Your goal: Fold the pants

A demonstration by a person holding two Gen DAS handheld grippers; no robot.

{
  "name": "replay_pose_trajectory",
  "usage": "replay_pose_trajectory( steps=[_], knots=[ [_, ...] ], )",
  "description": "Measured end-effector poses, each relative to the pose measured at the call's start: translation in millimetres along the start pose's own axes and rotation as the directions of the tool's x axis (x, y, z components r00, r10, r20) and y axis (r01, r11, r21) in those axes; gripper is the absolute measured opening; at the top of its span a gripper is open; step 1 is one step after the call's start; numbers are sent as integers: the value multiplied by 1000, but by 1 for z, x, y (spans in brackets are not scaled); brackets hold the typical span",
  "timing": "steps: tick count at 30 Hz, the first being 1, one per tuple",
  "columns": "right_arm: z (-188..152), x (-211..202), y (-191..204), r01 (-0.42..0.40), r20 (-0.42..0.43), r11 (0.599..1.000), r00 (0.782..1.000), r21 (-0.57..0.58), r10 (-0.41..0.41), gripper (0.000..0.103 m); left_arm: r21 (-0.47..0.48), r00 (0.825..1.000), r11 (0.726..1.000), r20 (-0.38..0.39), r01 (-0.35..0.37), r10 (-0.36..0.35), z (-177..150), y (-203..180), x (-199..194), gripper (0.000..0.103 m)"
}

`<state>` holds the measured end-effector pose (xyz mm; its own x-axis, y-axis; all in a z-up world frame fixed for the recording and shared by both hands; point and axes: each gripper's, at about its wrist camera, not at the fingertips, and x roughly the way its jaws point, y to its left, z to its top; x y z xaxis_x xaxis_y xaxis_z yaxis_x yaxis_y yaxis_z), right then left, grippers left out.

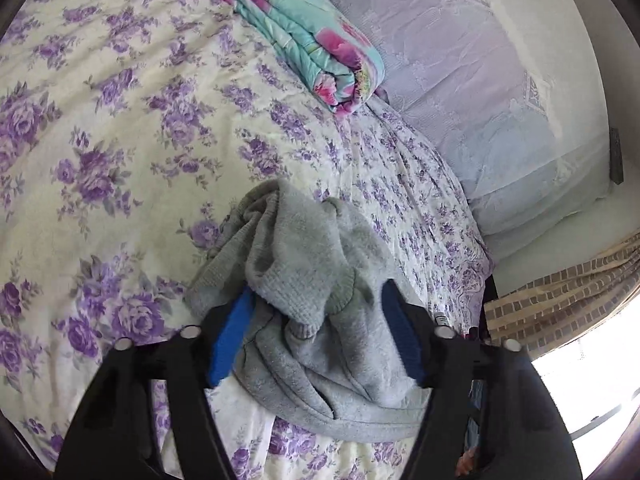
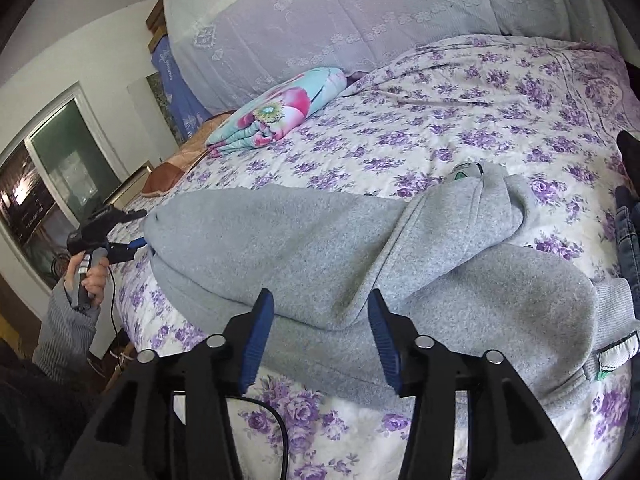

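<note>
The soft grey fleece pants [image 2: 320, 256] lie half folded and lumpy, both claws, left [image 1: 316, 312] and right [image 2: 320, 312], wide open.

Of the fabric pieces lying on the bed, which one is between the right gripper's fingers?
The grey fleece pants, lying right ahead of the open right gripper. The folded turquoise-and-pink floral quilt lies farther back by the lavender lace-covered pillows.
</note>
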<state>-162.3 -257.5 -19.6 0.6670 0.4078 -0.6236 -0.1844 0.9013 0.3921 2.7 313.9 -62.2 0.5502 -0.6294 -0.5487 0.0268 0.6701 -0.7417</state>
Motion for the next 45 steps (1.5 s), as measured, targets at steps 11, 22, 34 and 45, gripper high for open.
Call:
replay_pose_trajectory(
  steps=[11, 22, 34, 45],
  knots=[
    [26, 41, -12, 176, -97, 960, 983, 217, -158, 61, 51, 996, 995, -18, 88, -87, -17, 16, -5, 25],
    [11, 70, -49, 186, -134, 925, 980, 330, -149, 7, -10, 980, 981, -53, 193, -193, -2, 25, 1, 25],
    [-22, -20, -46, 87, -20, 905, 996, 417, -86, 7, -36, 973, 980, -122, 194, -197, -29, 33, -19, 25],
    [-50, -10, -49, 183, -80, 918, 983, 353, -166, 24, -16, 997, 997, 13, 73, -73, -46, 43, -68, 50]
  ],
)
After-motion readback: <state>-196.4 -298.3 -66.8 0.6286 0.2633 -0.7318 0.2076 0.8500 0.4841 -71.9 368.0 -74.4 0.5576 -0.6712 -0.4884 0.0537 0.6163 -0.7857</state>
